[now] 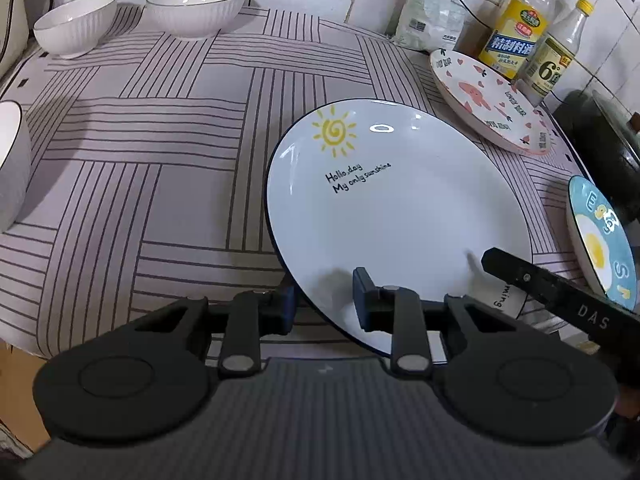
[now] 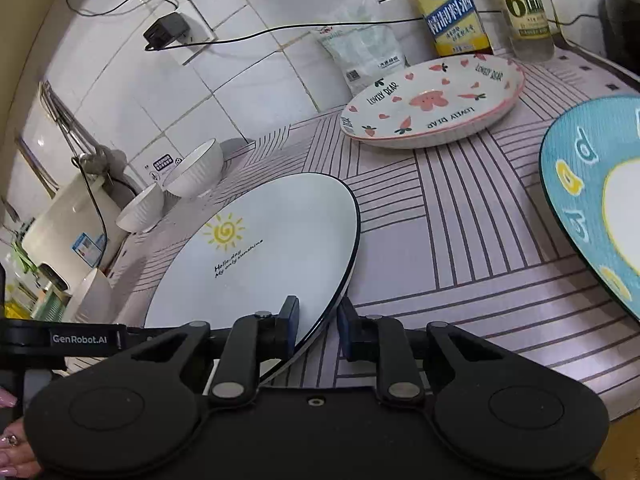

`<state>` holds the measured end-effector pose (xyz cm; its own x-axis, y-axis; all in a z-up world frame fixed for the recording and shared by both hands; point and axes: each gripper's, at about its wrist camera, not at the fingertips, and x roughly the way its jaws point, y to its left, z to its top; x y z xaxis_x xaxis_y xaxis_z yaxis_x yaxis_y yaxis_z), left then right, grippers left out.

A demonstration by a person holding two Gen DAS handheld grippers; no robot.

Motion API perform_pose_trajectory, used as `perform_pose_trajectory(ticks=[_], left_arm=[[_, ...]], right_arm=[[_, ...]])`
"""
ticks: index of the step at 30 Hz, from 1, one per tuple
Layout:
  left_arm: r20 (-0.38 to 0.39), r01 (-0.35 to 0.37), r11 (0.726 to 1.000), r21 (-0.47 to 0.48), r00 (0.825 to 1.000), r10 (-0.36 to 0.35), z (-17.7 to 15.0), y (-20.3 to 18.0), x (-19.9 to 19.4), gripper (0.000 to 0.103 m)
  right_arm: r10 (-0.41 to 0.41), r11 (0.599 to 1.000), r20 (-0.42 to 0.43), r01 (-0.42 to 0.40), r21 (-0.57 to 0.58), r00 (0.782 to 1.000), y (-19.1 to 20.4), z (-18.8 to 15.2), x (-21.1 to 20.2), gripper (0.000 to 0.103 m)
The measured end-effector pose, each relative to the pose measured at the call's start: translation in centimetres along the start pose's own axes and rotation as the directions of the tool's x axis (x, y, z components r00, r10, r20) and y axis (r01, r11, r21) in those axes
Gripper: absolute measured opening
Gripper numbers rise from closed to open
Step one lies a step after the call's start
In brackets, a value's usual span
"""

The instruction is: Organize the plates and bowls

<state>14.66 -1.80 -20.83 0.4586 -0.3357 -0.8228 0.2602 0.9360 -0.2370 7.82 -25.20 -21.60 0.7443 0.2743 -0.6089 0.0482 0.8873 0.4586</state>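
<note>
A white plate with a yellow sun and black lettering (image 1: 400, 208) is held tilted above the striped cloth. My left gripper (image 1: 326, 300) straddles its near-left rim, one finger under and one on top. My right gripper (image 2: 318, 326) straddles its right rim the same way; the plate also shows in the right wrist view (image 2: 260, 256). A pink bear plate (image 1: 488, 100) (image 2: 432, 104) lies at the back right. A blue egg plate (image 1: 600, 240) (image 2: 596, 200) lies at the right. Two white ribbed bowls (image 1: 196, 6) (image 1: 74, 24) stand at the back left.
Two sauce bottles (image 1: 516, 28) (image 1: 556, 56) and a white bag (image 1: 428, 16) stand against the tiled wall. A dark pot (image 1: 604, 148) is at the far right. Another white bowl (image 1: 12, 164) sits at the left edge. A rice cooker (image 2: 68, 216) stands beyond the bowls.
</note>
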Motion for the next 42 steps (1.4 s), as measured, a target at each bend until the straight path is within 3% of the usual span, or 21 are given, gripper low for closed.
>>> perform_pose_trajectory(ticks=[4,9,20,31,42], left_arm=[[-0.011,0.019,0.999,-0.035,1.000,-0.020,0.1,0.8,-0.2,0.027],[0.031,-0.006,1.000,-0.007,1.000,0.006,0.9,1.0,-0.6,0.027],[0.049,-0.023,0.999,-0.025,0.999,0.024,5.9,2.1,0.2,0.027],[0.028,-0.036,0.999,-0.034,0.999,0.037,9.3,2.9,3.3,0.027],[0.003,-0.063,0.995,-0.071,0.998,0.063,9.7,2.8,5.2,0.029]], right_arm=[[0.015,1.000,0.007,-0.015,-0.020,1.000,0.2,0.3,-0.2,0.026],[0.037,0.999,0.019,-0.037,-0.028,0.999,0.7,0.7,0.5,0.026],[0.122,0.992,0.058,-0.123,0.004,0.991,1.0,4.4,4.0,0.026],[0.025,0.992,0.016,-0.023,-0.125,1.000,2.3,7.6,8.3,0.027],[-0.077,0.961,-0.013,0.071,-0.269,0.997,3.4,7.8,10.6,0.030]])
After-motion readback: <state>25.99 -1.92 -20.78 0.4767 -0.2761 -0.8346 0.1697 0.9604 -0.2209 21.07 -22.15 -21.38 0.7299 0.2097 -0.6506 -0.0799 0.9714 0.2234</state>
